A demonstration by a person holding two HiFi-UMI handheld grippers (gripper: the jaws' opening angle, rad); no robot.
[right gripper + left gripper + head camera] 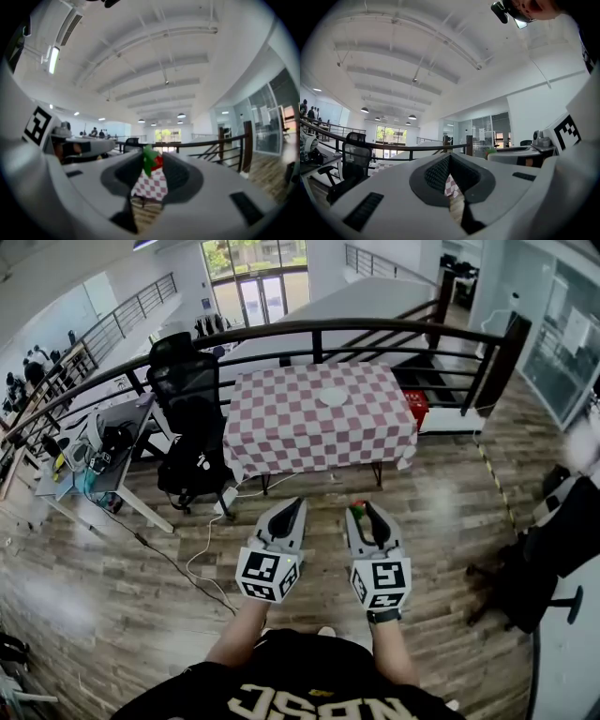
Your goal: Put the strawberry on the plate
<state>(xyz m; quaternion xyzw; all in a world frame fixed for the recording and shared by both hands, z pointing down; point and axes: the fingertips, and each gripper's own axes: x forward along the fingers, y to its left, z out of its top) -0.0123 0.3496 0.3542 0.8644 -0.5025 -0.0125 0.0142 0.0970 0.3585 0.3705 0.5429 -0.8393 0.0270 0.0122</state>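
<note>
one strawberry sits pinched at the tips of the right hand-held gripper, ready to carry; left hand-held gripper closed and empty; plate far ahead on the surface.

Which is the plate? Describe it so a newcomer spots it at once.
Straight ahead, before the dark railing, stands a table under a red-and-white checked cloth. Near its far edge, right of middle, lies the plate: round, plain white, the only thing on that cloth.
</note>
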